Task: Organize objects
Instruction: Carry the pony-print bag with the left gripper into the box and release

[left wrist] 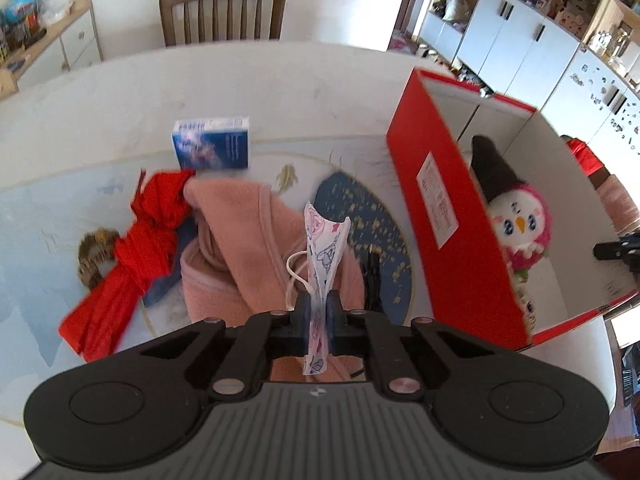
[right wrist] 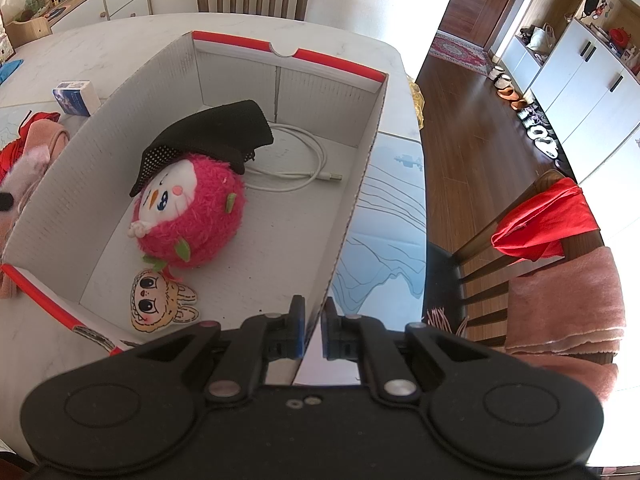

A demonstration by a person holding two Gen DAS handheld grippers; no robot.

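Note:
My left gripper (left wrist: 318, 308) is shut on a folded face mask (left wrist: 326, 240), white with pink and blue prints, its ear loop hanging to the left. The mask is held above a pink cloth (left wrist: 240, 232) on the table. A red cardboard box (left wrist: 440, 216) stands open to the right, with a pink plush toy (left wrist: 518, 220) inside. In the right wrist view my right gripper (right wrist: 313, 320) is shut on the near edge of the box wall (right wrist: 352, 184). The box holds the plush toy (right wrist: 192, 216), a black cloth (right wrist: 216, 132), a white cable (right wrist: 296, 160) and a flat bunny toy (right wrist: 160, 304).
A red cloth (left wrist: 136, 248), a blue carton (left wrist: 212, 144) and a brown woven ring (left wrist: 96, 256) lie left of the pink cloth. A wooden chair (left wrist: 222, 12) stands at the table's far side. Another chair (right wrist: 552, 240) draped with cloths stands beside the table's right edge.

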